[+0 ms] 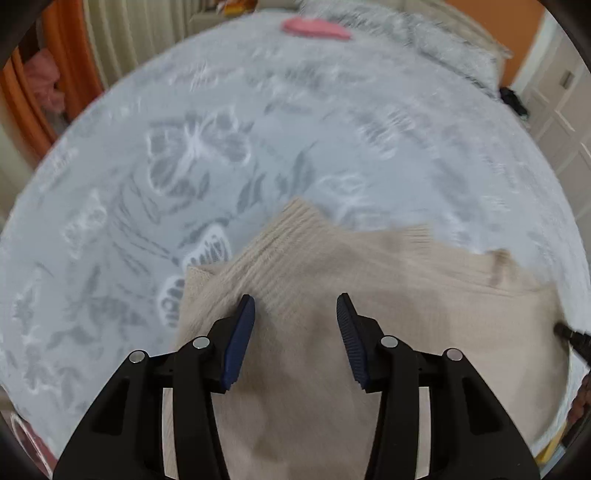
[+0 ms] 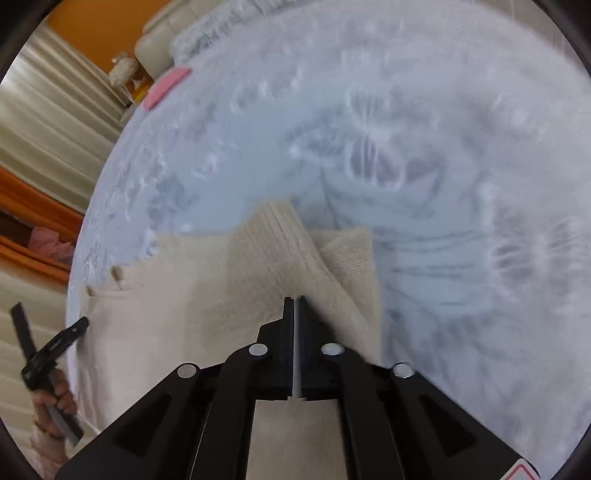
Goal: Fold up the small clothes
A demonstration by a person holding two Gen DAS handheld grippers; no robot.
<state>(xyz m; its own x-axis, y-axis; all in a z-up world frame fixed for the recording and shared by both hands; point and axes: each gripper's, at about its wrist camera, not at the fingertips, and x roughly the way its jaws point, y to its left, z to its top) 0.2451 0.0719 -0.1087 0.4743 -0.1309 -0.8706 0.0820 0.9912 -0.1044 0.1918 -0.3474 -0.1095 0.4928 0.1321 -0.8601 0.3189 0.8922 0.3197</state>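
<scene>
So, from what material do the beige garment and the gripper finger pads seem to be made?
The beige garment looks like soft knitted yarn, matte: fine ribs show along its folded edge; wool or cotton cannot be told. The pads of the left gripper look like dark blue ridged rubber or plastic.

A pink item (image 1: 316, 28) lies on the butterfly-print bedspread (image 1: 221, 155) near cream curtains (image 2: 48, 122)

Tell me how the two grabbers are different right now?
The left gripper has its jaws wide apart, while the right gripper has its jaws pressed together. The left gripper holds nothing and sits above the beige sweater, while the right gripper looks like it pinches a fold of it. Both are black and point over the sweater on the gray bedspread.
</scene>
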